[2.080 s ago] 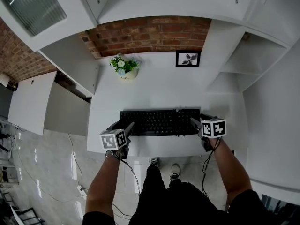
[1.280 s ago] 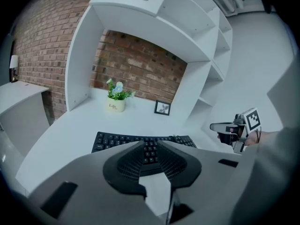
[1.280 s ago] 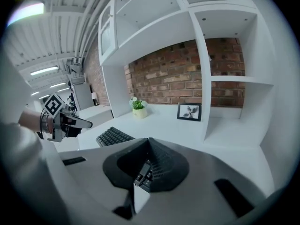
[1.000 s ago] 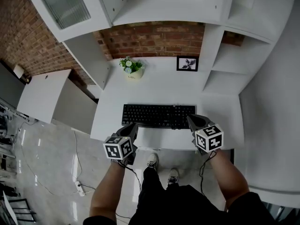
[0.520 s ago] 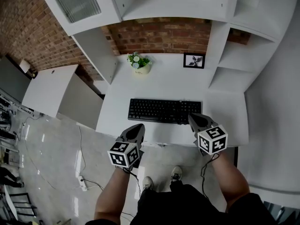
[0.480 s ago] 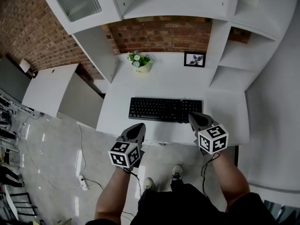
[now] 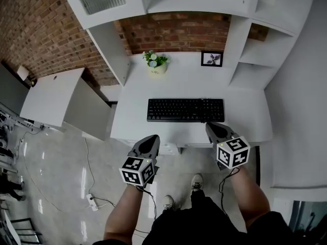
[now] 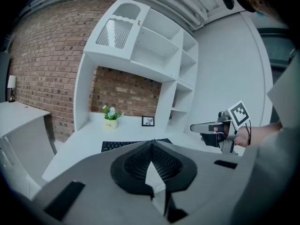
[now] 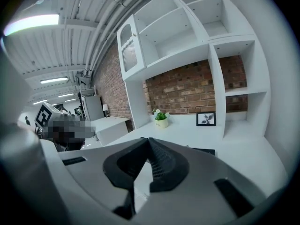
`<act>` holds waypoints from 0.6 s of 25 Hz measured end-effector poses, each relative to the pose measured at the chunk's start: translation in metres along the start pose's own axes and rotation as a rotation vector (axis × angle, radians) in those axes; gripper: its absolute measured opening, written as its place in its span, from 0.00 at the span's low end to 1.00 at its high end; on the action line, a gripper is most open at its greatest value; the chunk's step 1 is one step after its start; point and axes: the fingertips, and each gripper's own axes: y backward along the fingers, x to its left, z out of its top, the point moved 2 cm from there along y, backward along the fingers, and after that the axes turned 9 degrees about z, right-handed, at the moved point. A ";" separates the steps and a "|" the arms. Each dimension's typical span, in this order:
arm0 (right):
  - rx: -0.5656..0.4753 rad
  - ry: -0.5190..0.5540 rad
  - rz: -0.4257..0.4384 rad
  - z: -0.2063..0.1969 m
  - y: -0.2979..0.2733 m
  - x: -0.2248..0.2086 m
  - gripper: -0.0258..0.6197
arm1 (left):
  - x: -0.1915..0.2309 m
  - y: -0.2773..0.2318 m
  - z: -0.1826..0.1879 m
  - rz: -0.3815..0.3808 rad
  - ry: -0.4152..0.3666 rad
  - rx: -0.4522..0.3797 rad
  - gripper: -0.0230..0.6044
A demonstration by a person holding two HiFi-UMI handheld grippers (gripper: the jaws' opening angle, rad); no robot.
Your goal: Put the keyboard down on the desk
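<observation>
Black keyboard (image 7: 185, 110) lies flat on white desk (image 7: 240, 111), centred, parallel to front edge. Left gripper (image 7: 151, 140) and right gripper (image 7: 211, 128) by front edge, apart from keyboard, jaws pressed together, nothing between. Potted plant (image 7: 156, 63), picture frame (image 7: 211, 58) along back edge.

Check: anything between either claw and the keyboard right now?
Nothing visible. The keyboard lies flat on the desk, with only bare desktop between it and the left claw and right claw, both shut and empty near the front edge. The potted plant and picture frame stand behind it.
</observation>
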 end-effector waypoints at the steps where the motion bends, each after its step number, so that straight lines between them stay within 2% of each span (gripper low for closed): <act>1: -0.003 0.001 -0.009 -0.001 0.004 0.009 0.07 | 0.003 0.009 -0.001 -0.004 0.000 -0.005 0.07; 8: -0.029 0.004 -0.078 -0.012 0.032 0.073 0.07 | 0.012 0.065 -0.011 -0.088 0.008 -0.019 0.07; 15: -0.065 0.014 -0.148 -0.019 0.070 0.129 0.07 | 0.011 0.116 -0.015 -0.137 -0.051 -0.053 0.07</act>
